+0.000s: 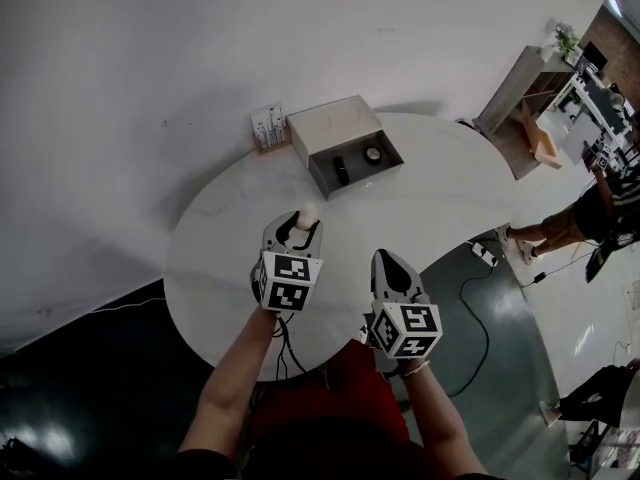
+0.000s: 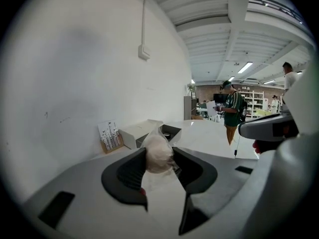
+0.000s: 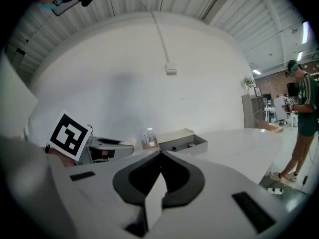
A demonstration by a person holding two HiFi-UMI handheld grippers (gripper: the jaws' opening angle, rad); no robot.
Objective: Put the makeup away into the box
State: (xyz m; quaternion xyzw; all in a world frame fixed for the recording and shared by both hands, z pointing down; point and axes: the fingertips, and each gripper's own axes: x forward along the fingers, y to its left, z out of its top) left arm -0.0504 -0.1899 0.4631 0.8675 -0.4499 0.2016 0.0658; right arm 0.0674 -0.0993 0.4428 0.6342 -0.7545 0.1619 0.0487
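A pale round makeup sponge (image 1: 307, 214) in clear wrap sits between the jaws of my left gripper (image 1: 300, 222), which is shut on it above the middle of the round white table (image 1: 220, 268). In the left gripper view the sponge (image 2: 158, 153) fills the gap between the pads. The grey box (image 1: 352, 175) stands open at the table's far side, its lid (image 1: 333, 126) folded back, with a black item (image 1: 341, 169) and a round item (image 1: 373, 154) inside. My right gripper (image 1: 386, 261) hovers to the right of the left one, shut and empty (image 3: 160, 169).
A small wooden stand of white cards (image 1: 268, 128) is just left of the box. A person in a green shirt (image 3: 305, 118) stands off the table's right side. A cable and power strip (image 1: 484, 255) lie on the floor there.
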